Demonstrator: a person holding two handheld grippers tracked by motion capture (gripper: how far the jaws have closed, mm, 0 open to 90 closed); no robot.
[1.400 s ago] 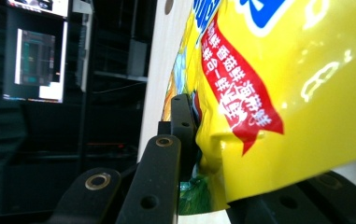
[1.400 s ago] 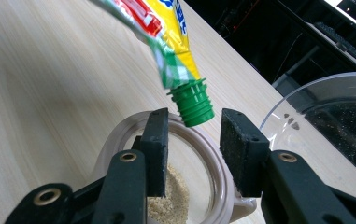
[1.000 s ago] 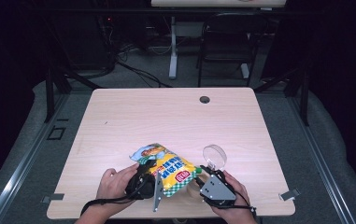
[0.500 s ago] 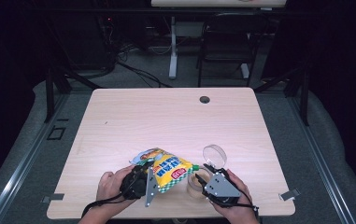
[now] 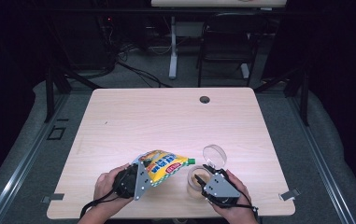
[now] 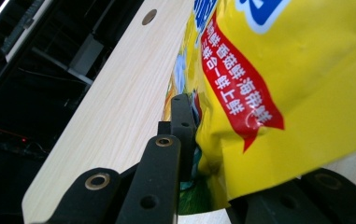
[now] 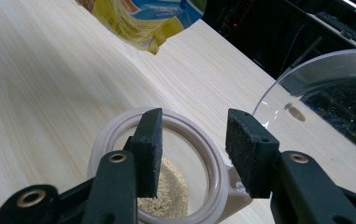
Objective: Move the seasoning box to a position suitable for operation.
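At the lower middle of the high view, the left gripper [image 5: 136, 179] pinches the bottom edge of a yellow foil snack bag with blue and red print [image 5: 164, 164], holding it tilted above the light wooden table [image 5: 166, 116] with its green-tipped corner pointing right. In the left gripper view the black jaws are pressed together on the bag's [image 6: 278, 88] folded lower edge. Just right of it, the right gripper [image 5: 207, 183] hovers over a round clear jar with a pale hinged rim [image 5: 195, 179] holding some tan grains; its clear lid [image 5: 214, 156] stands flipped open behind. In the right gripper view the jaws, having just been opening, stand spread [image 7: 194, 149], one pad inside the jar's [image 7: 119, 135] rim, one outside, not pressing it.
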